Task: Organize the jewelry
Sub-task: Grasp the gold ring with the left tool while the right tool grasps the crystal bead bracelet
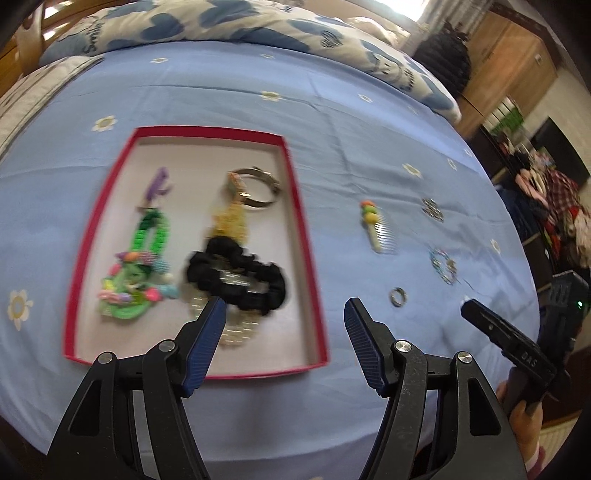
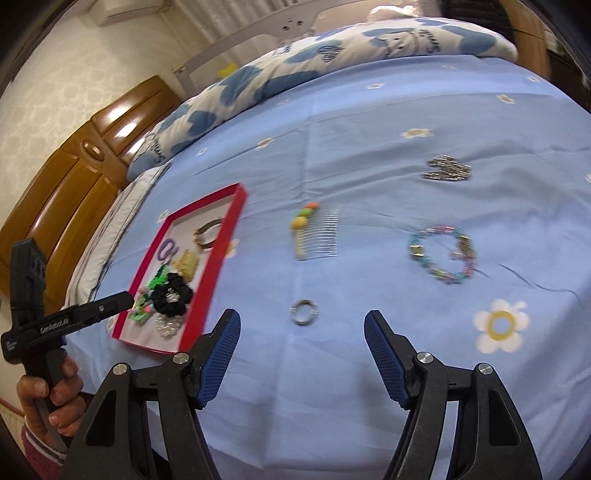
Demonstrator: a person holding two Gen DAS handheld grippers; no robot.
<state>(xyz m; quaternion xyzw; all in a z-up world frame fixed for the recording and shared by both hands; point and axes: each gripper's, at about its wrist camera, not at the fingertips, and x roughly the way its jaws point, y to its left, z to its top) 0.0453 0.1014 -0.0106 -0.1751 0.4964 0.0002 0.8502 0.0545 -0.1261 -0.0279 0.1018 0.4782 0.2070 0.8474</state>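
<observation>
The left gripper (image 1: 284, 314) and right gripper (image 2: 301, 326) are both tilting down over the flower-printed blue bedsheet (image 1: 221, 96), jaws standing wide with nothing between them. The left view is showing the red-rimmed shallow box (image 1: 308, 236) squarely, holding a black scrunchie (image 1: 240, 280) and green hair clips (image 1: 147, 266). The right view is showing the small metal ring (image 2: 303, 312), toothed comb (image 2: 321, 232) and beaded bracelet (image 2: 441, 254) lying loose on the sheet.

Soft daylight is filling both views, blowing out at the top edge beyond the pillows (image 1: 258, 22). Glare is shining on the wooden headboard (image 2: 74, 184). Motion blur is smearing the red box (image 1: 295, 206); fisheye distortion is bending and darkening every corner.
</observation>
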